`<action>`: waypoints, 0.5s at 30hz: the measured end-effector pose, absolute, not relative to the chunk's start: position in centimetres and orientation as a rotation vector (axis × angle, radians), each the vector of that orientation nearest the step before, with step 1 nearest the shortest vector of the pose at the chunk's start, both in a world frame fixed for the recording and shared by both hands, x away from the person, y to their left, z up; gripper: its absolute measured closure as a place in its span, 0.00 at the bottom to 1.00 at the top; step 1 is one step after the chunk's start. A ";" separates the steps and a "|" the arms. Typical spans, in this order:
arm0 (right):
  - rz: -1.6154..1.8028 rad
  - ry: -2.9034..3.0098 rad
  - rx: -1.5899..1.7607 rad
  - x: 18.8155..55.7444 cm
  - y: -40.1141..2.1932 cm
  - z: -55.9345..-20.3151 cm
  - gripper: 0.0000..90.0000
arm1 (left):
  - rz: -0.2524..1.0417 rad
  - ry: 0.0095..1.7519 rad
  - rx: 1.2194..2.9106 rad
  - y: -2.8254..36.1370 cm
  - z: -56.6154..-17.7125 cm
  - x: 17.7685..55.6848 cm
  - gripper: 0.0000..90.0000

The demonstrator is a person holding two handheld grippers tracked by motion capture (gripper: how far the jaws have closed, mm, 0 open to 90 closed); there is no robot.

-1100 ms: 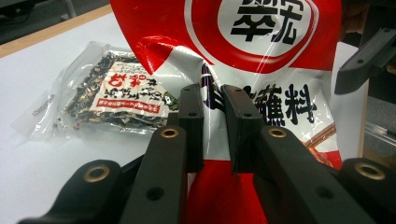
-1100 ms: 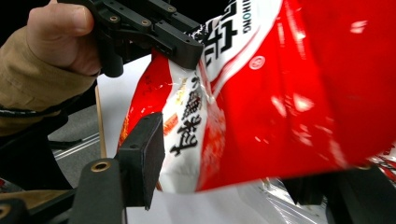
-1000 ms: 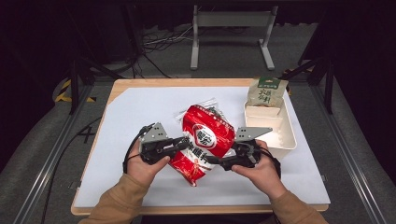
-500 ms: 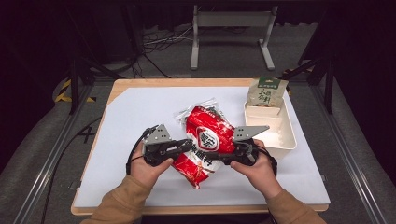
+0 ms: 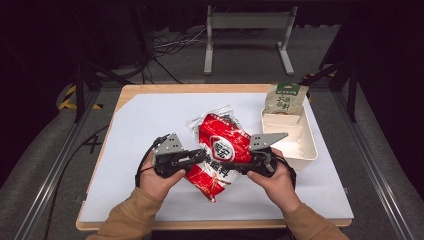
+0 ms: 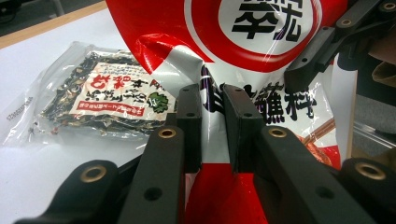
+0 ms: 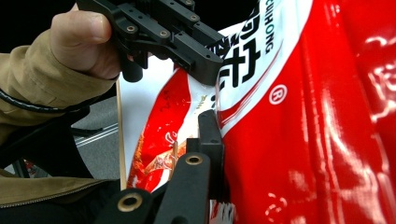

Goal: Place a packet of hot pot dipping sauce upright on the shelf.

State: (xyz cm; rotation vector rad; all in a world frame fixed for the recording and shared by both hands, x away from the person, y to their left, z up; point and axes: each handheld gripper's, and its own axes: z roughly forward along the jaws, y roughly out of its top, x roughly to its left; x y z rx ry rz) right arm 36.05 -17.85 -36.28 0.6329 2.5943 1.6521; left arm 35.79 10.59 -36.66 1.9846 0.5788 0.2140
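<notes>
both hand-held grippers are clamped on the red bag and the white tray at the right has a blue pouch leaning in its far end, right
Not quite. The pouch at the far end of the white tray is tan with a green top, not blue, as the high view shows. The rest holds: the left hand-held gripper and right hand-held gripper both clamp the red bag.

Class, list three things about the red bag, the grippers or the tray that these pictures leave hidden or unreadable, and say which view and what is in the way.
- Right gripper, right gripper view: its second jaw is hidden behind the red bag.
- Red bag's lower end, left gripper view: covered by the left gripper and cut off by the bottom edge.
- Green packet in the white tray, high view: print too small to read.
</notes>
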 end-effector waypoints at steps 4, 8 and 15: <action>1.644 2.630 0.633 36.3 -18.1 -36.2 0.99 | 0.233 0.618 1.975 11.1 -36.6 35.9 0.84; 1.621 2.631 0.634 36.5 -18.3 -36.2 0.99 | 0.208 0.603 1.951 11.4 -36.4 36.1 0.76; 1.559 2.632 0.584 36.6 -19.0 -34.9 0.99 | 0.217 0.589 1.948 11.7 -36.2 36.1 0.62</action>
